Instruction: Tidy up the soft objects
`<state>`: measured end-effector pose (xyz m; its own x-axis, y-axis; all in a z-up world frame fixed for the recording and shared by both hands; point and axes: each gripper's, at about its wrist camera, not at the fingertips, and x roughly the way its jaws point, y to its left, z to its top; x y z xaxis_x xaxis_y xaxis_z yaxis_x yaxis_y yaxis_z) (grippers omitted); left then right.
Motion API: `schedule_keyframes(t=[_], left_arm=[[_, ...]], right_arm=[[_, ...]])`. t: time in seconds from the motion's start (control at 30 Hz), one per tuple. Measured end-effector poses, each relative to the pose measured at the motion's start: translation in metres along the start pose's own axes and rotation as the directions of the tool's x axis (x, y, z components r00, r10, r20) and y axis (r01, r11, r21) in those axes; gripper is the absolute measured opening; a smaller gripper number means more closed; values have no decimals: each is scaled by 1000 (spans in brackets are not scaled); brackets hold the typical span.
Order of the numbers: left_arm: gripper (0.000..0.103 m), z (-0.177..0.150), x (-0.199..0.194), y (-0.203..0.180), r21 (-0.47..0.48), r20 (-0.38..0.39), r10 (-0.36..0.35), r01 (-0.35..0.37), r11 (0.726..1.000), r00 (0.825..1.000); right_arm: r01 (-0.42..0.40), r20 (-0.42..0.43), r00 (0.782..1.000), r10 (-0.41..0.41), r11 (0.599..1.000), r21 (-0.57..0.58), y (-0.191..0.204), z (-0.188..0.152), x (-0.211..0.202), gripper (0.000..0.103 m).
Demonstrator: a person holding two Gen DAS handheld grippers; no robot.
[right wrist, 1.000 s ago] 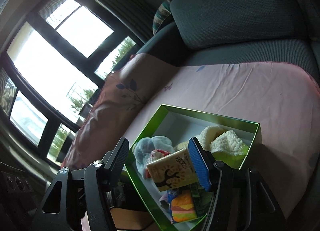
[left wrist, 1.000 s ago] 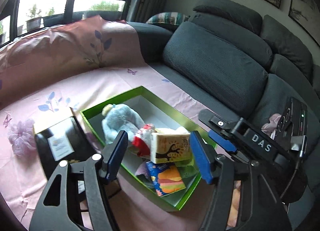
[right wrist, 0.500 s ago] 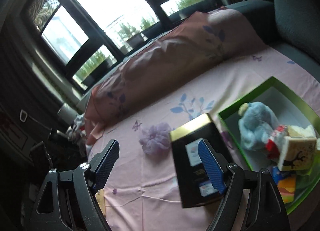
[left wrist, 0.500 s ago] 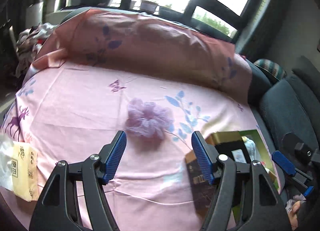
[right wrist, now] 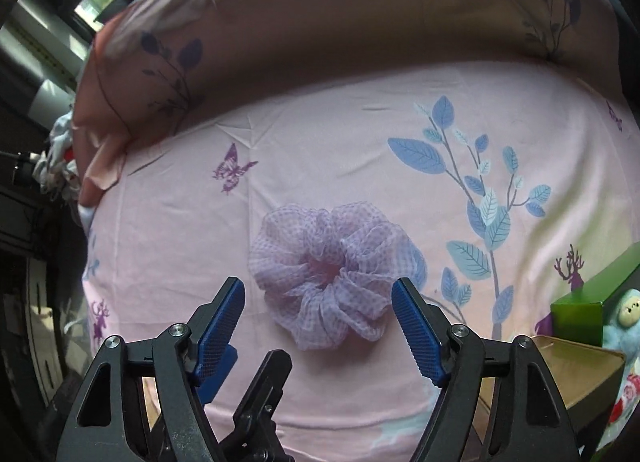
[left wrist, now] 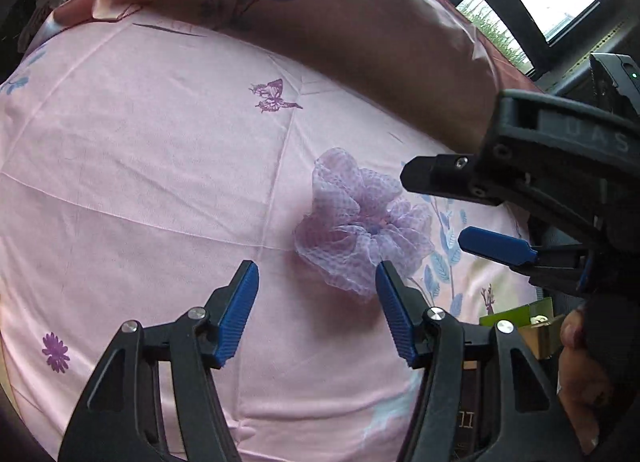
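Fingers of the left gripper stand parted with nothing between them, having just narrowed a little — the lilac mesh scrunchie lies on the pink sheet just ahead. Next over, the right gripper hangs above that scrunchie, its fingers released, also just narrowed. Farthest right sits the green box.

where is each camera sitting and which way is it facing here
Left wrist: on the left gripper, looking down at the pink sheet; shows its open fingers, the right gripper, part of a hand.
Right wrist: on the right gripper, looking down; open fingers straddle the view.
Shared: the purple scrunchie, green box.
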<state>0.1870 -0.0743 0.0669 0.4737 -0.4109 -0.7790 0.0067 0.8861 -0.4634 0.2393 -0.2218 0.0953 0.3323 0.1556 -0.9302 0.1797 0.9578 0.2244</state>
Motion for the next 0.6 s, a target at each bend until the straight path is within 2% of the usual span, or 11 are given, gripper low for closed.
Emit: schedule_keyframes(t=[0.1,0.17,0.2,0.27,0.3,0.33,0.37,0.43,0.53,0.6], left_arm=[[59,7,17,9,-37,-24,-7,6,999,1000],[59,9,29,14,-50,-54,0,-2,999,999],[58,8,32,15,-53,-57,-9,5,999,998],[40,7,30,13,-13,-20,-5,5,1000,1000],[10,7,32,10,14,-43,-7,8,1000,999],[2,7,37,8,20,-84,-37,38,999,996],[4,7,41,9,2,-104,-61,61,998,993],[1,6,35,5,4,-74,-56,57,998,996],[0,2,10,-12,54,-21,-88,89,995,996],[0,2,-13,-25,85,20,-95,93,992,995]], right_arm=[[81,-40,996,-81,997,4,-1,3,24,75],[75,-72,995,-73,997,21,-3,3,38,74],[62,-84,995,-61,998,17,-2,3,44,68],[58,-107,993,-57,998,6,-2,1,55,57],[61,-115,992,-60,998,7,-3,0,61,46],[53,-126,991,-51,998,17,-5,-3,66,31],[35,-130,991,-30,999,32,-8,-6,69,26],[14,-98,995,-12,1000,21,-9,-13,62,15],[-29,-74,997,30,1000,9,-10,-23,36,14],[-44,-23,999,44,999,6,-14,-30,9,14]])
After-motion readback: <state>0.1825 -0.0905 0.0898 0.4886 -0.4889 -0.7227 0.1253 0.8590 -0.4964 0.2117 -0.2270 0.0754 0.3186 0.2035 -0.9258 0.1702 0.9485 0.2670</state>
